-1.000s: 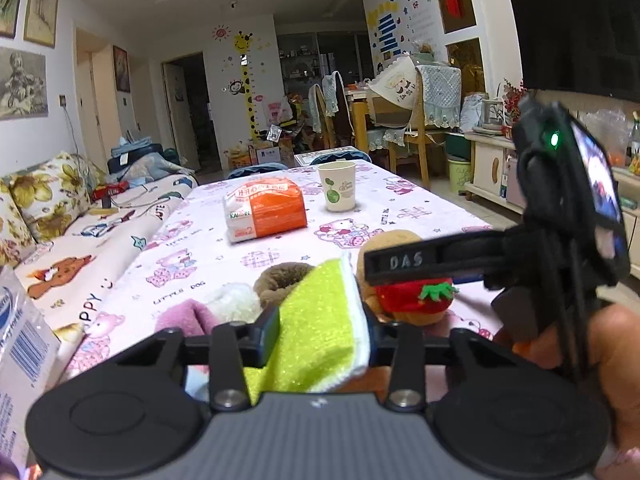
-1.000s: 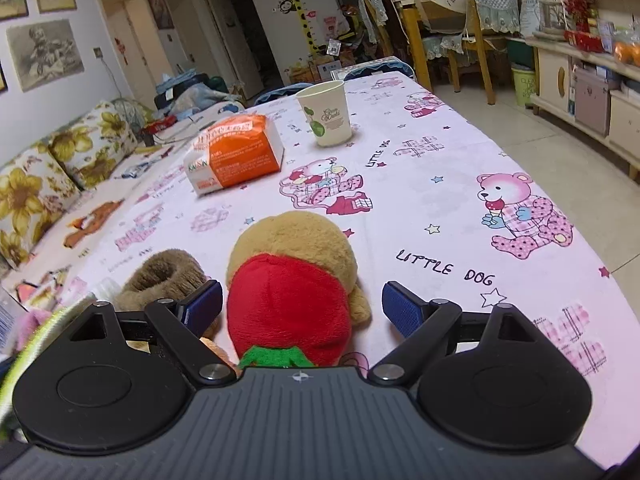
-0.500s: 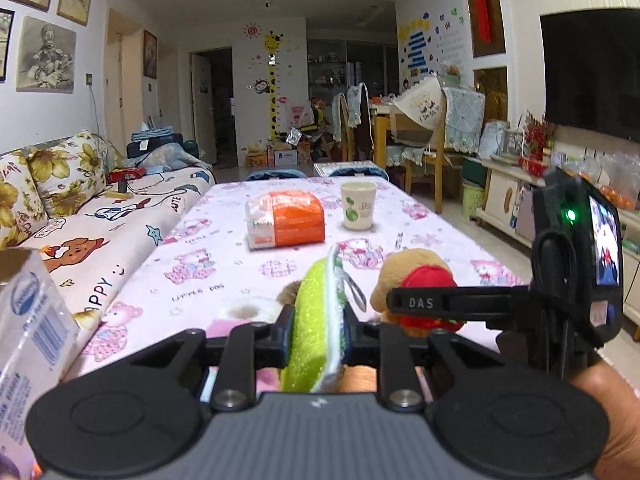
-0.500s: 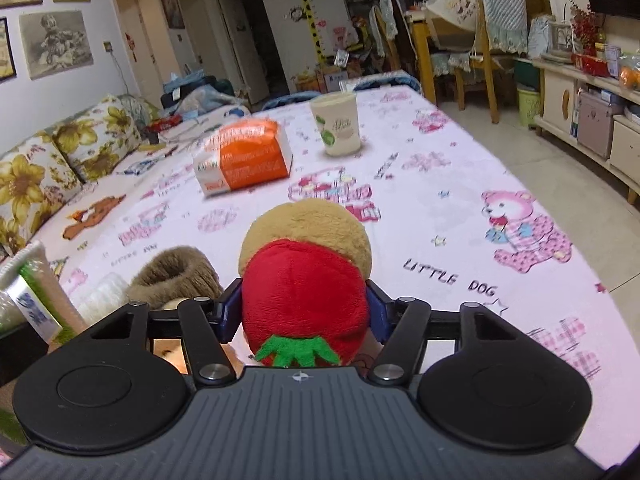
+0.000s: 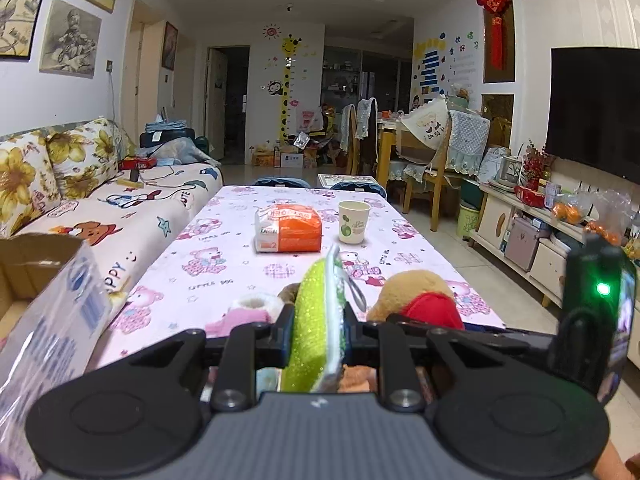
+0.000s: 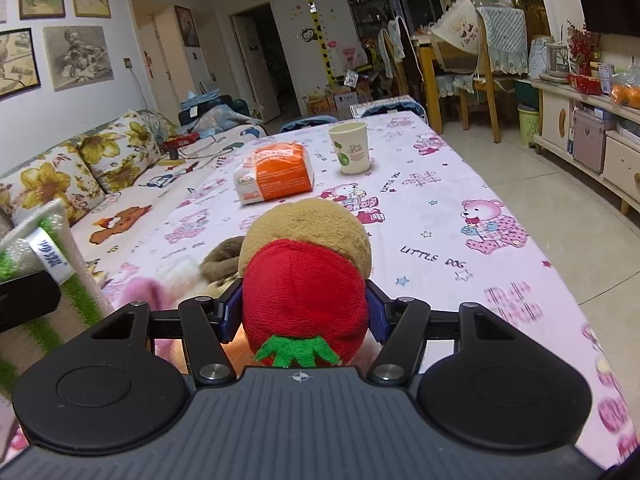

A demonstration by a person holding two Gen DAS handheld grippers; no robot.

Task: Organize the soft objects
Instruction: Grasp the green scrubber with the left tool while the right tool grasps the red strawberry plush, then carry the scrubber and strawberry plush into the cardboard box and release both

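Green and white, one scrubbing cloth [image 5: 316, 320] stands on edge, pinched between the closed fingers of the left gripper [image 5: 316, 326] above the near end of the table [image 5: 224, 264]. One plush toy [image 6: 304, 280], tan with a red strawberry cap, is squeezed in the right gripper [image 6: 305, 312]. Two fuzzy pieces lie just beyond on the cloth: one pink-and-white sock [image 5: 244, 312] and one brown sock [image 6: 222, 258]. Farther off sit one orange tissue pack [image 5: 289, 229] and one paper cup [image 5: 353, 222].

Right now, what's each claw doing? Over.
Left gripper shut on green sponge cloth. Right gripper shut on plush toy. Pink sock, brown sock loose on table.
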